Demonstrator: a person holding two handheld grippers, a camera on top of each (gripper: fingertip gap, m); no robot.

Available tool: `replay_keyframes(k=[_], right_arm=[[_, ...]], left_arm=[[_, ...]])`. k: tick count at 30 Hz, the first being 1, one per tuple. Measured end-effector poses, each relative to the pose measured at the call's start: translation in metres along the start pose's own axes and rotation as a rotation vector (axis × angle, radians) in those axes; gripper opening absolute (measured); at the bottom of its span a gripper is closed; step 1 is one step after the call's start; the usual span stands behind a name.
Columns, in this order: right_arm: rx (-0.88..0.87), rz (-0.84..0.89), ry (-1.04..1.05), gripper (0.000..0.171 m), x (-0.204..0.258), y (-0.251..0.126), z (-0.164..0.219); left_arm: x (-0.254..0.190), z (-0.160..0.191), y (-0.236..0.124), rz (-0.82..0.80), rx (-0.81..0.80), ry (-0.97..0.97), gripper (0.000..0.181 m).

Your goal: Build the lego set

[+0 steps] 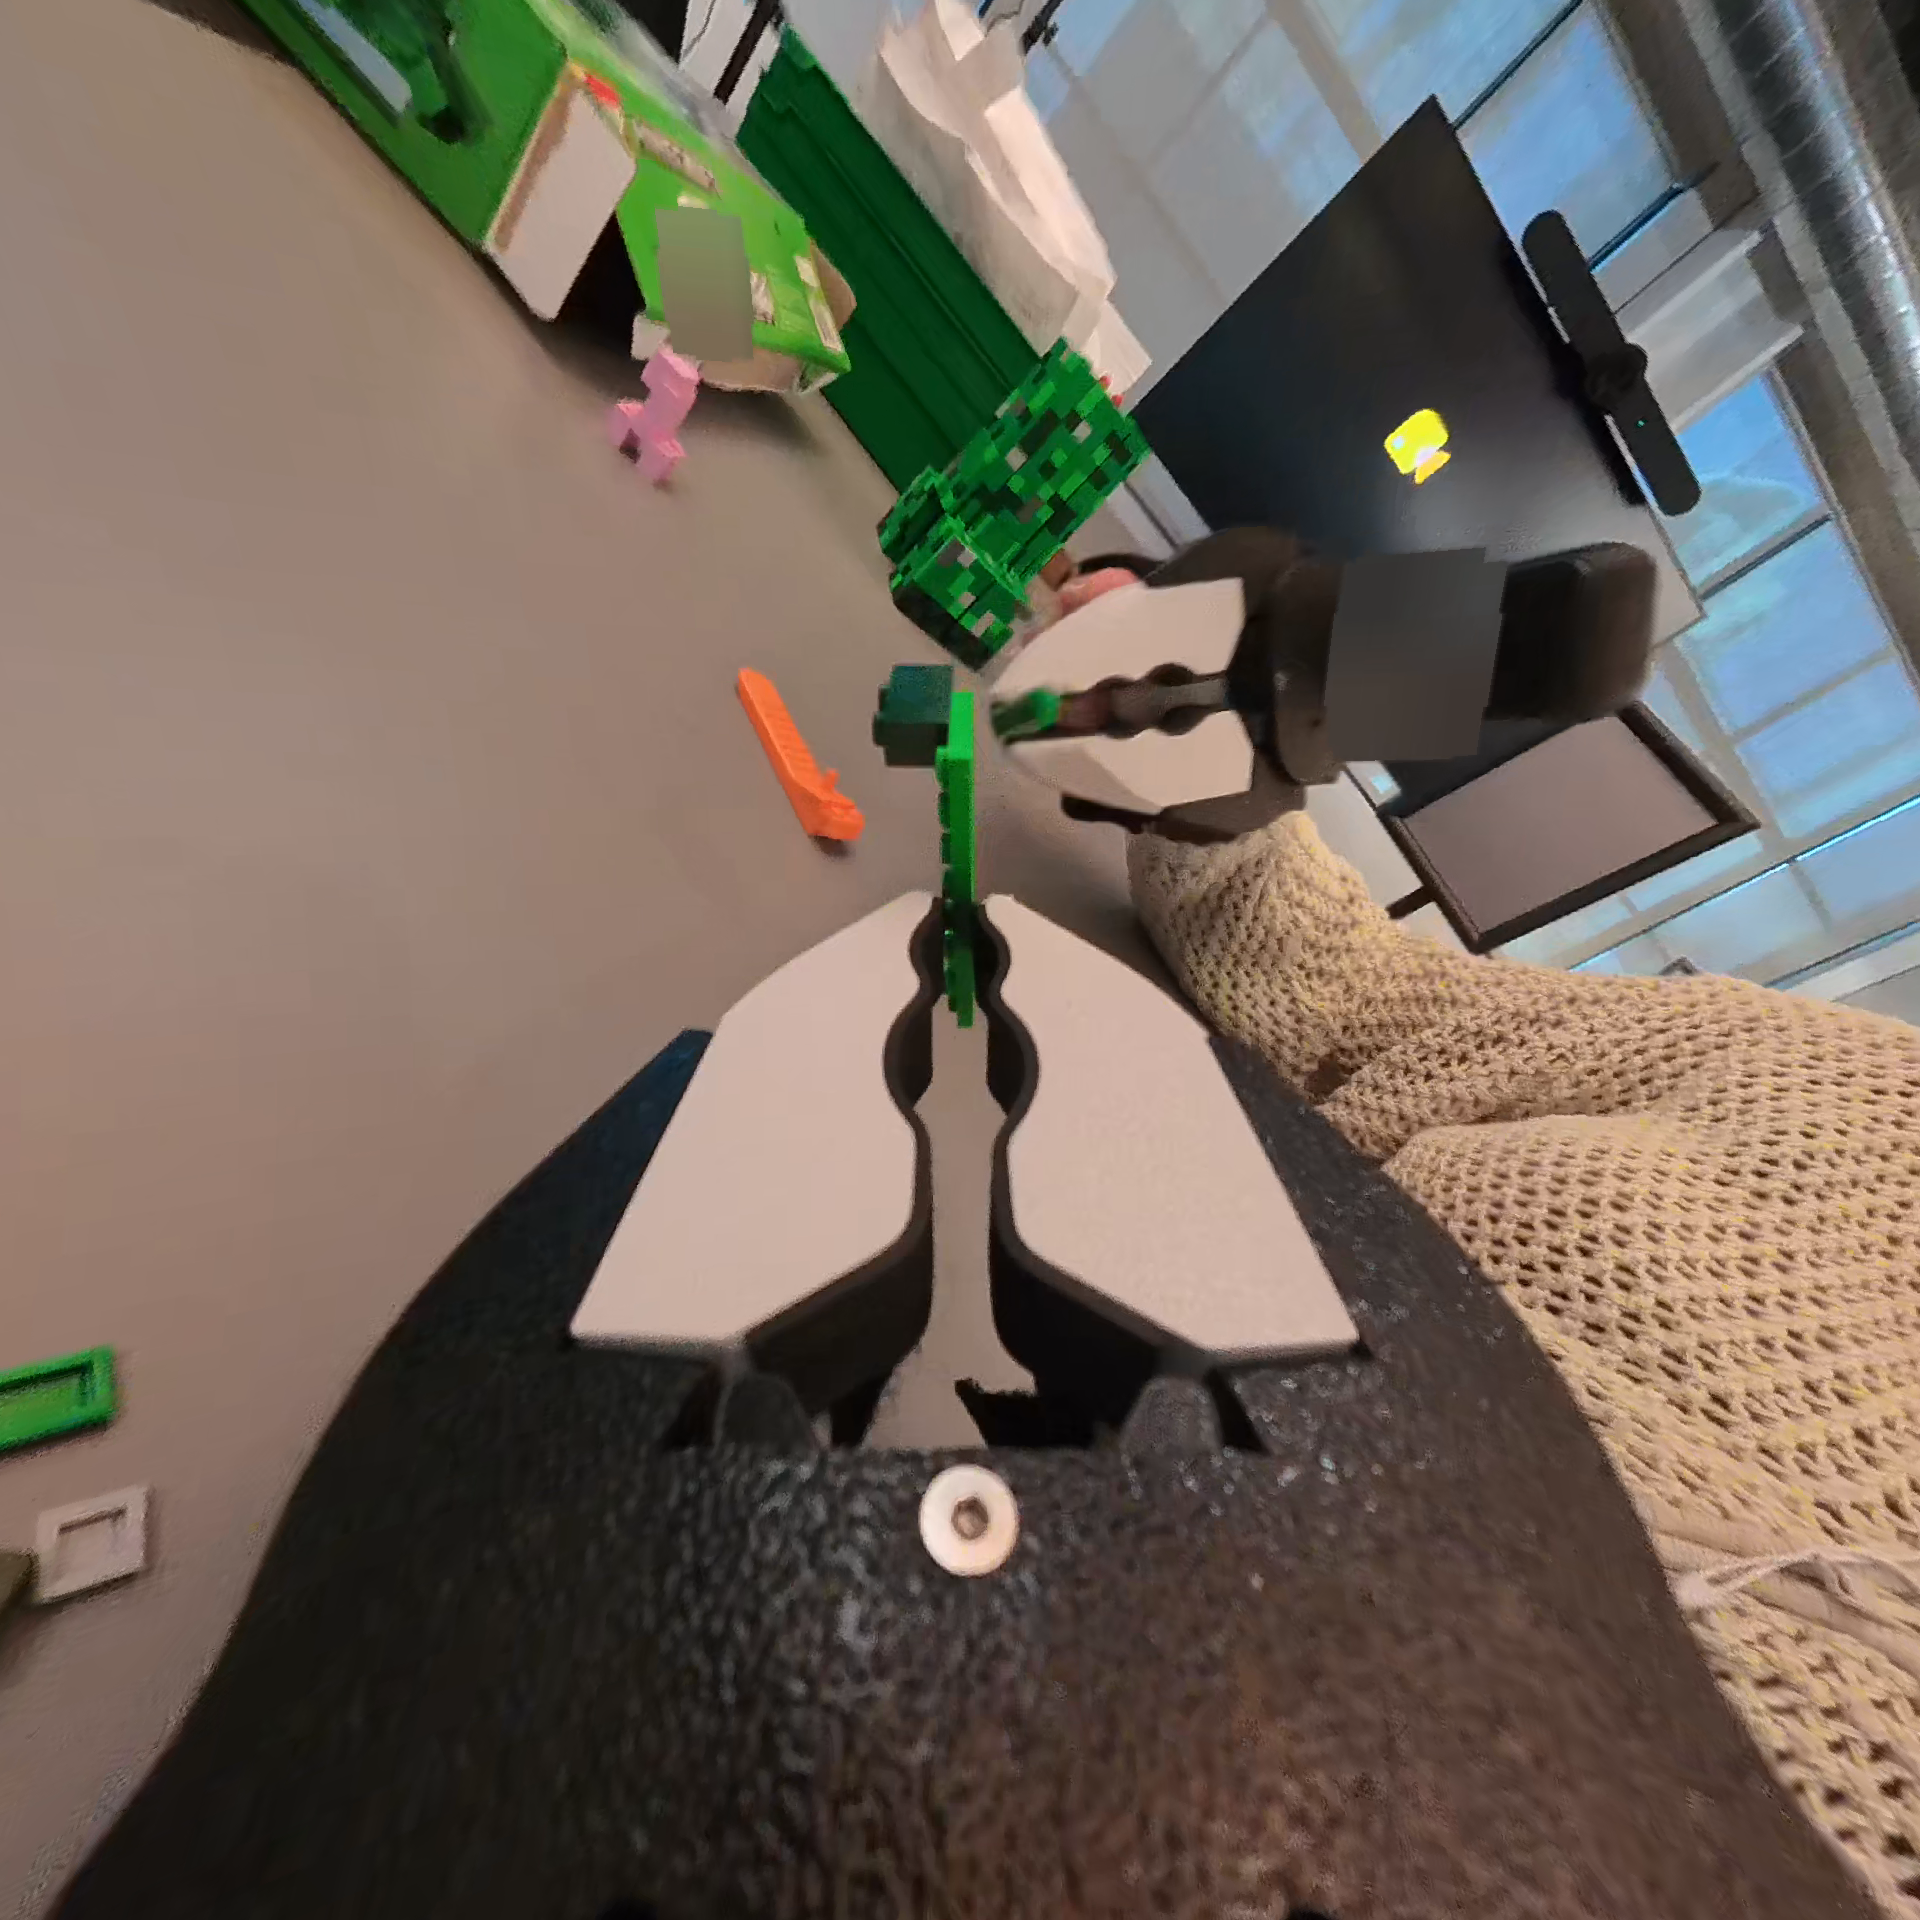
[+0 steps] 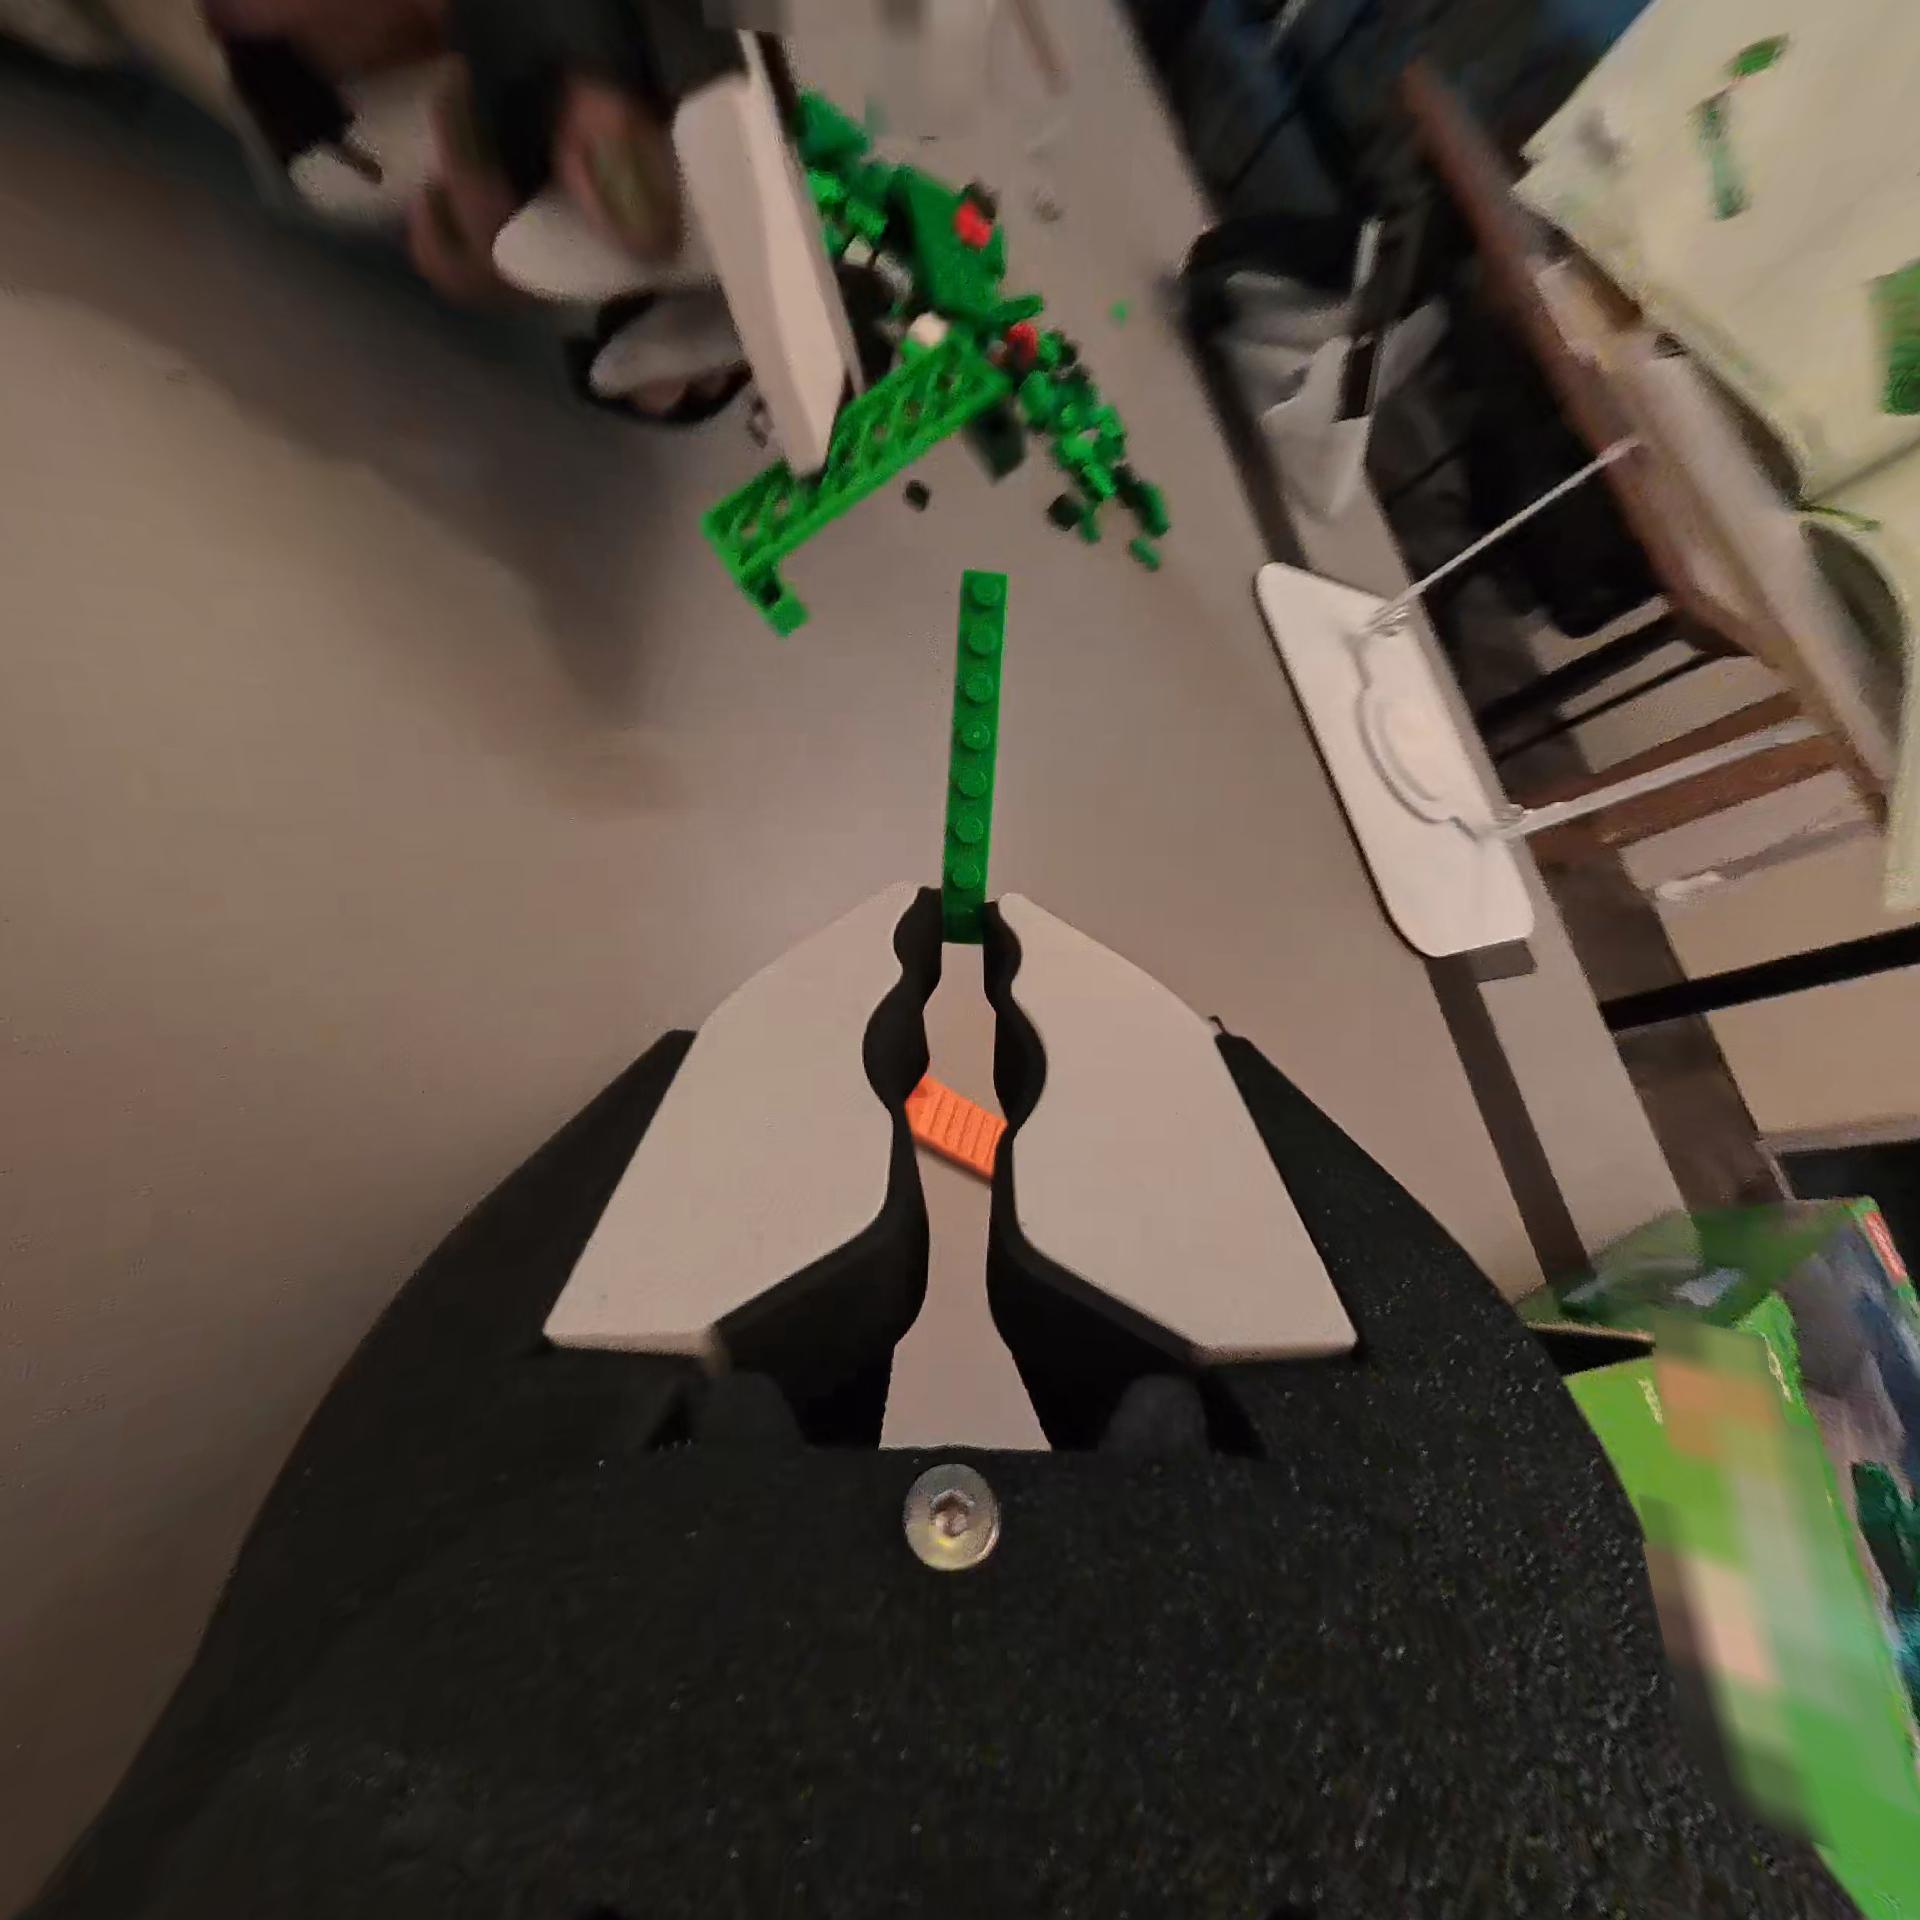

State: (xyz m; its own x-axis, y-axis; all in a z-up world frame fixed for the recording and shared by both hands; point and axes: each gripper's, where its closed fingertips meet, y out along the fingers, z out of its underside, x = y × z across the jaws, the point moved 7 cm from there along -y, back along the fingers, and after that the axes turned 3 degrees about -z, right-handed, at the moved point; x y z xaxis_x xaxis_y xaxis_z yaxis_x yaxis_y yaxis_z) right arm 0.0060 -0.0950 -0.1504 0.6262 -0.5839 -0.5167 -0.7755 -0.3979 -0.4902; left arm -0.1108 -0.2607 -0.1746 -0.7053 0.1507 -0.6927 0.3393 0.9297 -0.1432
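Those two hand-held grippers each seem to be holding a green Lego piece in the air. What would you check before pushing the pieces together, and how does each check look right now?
1. Left hand-held gripper clamped on the green plate assembly: ok.
2. Right hand-held gripper clamped on the long green strip: ok, though only its end is pinched.
3. Strip sits straight in the right grip: ok.
4. Strip lined up with the plate assembly: cannot tell, the pictures are blurred with motion.
5. Pieces already touching: cannot tell.
6. Orange separator tool clear of the work: ok, it lies on the grey table, apart from the held pieces.
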Motion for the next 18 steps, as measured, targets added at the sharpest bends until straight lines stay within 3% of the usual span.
replay_keyframes(k=[6,11,18], right_arm=[[0.019,0.061,-0.015,0.007,0.014,0.004,-0.002],[-0.004,0.032,0.036,0.007,0.015,0.009,-0.003],[-0.014,0.053,0.033,0.007,0.019,0.011,-0.008]], left_arm=[[0.02,0.011,0.009,-0.078,0.091,-0.136,0.005],[0.028,0.007,0.006,-0.047,0.033,-0.277,0.018],[0.026,-0.004,-0.01,-0.109,-0.014,-0.177,0.042]])
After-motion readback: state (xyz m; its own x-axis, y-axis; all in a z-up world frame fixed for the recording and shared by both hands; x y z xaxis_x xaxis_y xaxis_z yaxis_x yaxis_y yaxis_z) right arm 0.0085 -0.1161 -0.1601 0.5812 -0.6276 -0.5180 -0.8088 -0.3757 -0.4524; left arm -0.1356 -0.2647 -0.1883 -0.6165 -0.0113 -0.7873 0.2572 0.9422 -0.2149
